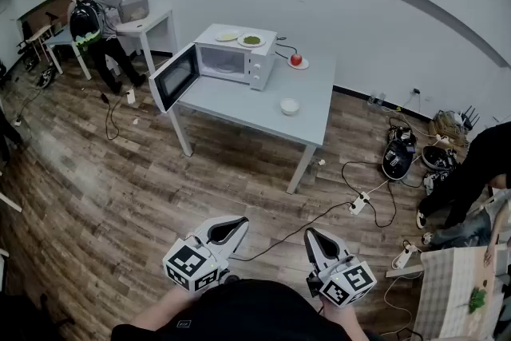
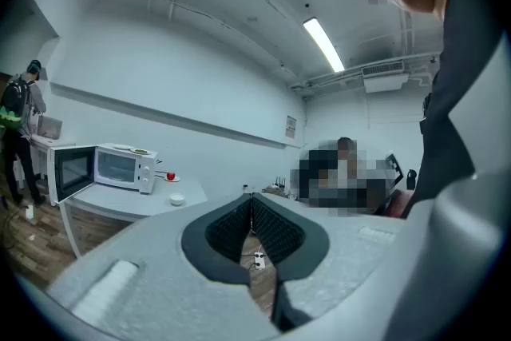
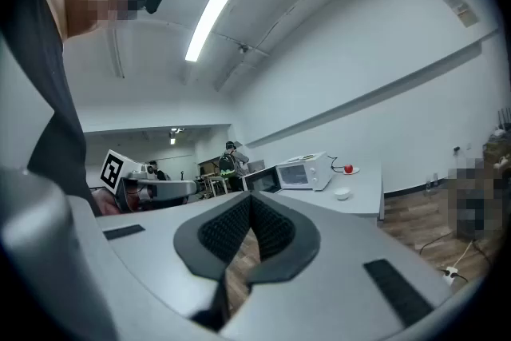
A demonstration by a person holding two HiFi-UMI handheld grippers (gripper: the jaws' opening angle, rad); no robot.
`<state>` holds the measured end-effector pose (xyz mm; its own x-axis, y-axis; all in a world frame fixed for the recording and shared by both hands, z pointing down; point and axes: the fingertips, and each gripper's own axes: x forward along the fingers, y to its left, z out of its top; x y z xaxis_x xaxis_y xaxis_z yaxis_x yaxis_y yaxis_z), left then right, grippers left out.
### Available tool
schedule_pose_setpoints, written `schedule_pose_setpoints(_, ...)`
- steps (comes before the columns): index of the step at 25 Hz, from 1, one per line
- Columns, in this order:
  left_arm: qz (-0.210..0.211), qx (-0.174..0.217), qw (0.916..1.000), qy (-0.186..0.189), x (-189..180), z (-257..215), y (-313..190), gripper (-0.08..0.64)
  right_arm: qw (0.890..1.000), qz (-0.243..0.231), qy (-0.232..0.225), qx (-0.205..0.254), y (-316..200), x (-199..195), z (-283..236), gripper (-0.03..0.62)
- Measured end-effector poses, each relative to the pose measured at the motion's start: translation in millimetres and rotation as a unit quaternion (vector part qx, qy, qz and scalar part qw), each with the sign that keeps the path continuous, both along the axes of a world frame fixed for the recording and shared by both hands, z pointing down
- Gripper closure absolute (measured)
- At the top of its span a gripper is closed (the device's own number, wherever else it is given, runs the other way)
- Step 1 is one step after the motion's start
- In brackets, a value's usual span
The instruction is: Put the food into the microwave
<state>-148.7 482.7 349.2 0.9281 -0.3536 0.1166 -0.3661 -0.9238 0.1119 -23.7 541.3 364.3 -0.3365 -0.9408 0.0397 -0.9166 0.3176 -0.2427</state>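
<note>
Well back from the microwave (image 1: 237,60), my left gripper (image 1: 236,226) and right gripper (image 1: 311,237) are closed and empty. On its top lies the food (image 1: 251,40) and its door (image 1: 174,77) is already open, so I should walk close before opening the jaws.

Seen from my head camera, the microwave (image 1: 236,60) is standing too far off for me to read its open cavity. On top of it, a plate (image 1: 251,40) is carrying something green that I cannot identify. Just right of it, a red item (image 1: 296,59) is showing only as a dot. In front of it, a bowl (image 1: 290,105) is keeping its contents unreadable. Far to its right, a bystander (image 1: 477,172) is being cropped by the frame edge.
</note>
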Motion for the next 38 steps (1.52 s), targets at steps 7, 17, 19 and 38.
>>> schedule_pose_setpoints(7,-0.001,0.003,1.0000,-0.002,-11.9,1.7,-12.9,0.549,1.000,0.008,-0.001,-0.003,-12.9,-10.0,0.8,0.584)
schedule_pose_setpoints(17,0.018,0.000,0.9998,-0.003,-41.7,12.3,-23.2,0.549,1.000,0.012,-0.021,-0.005,-25.2,-42.1,6.4,0.583)
schedule_pose_setpoints(19,0.022,-0.005,0.9997,-0.006,-47.0,17.1,-25.9,0.549,1.000,0.016,-0.023,-0.010,-28.2,-45.3,9.3,0.583)
schedule_pose_setpoints(38,0.013,0.016,0.9995,-0.025,32.8,1.4,-128.4,0.549,0.998,-0.008,-0.062,-0.010,-129.8,36.5,23.6,0.583)
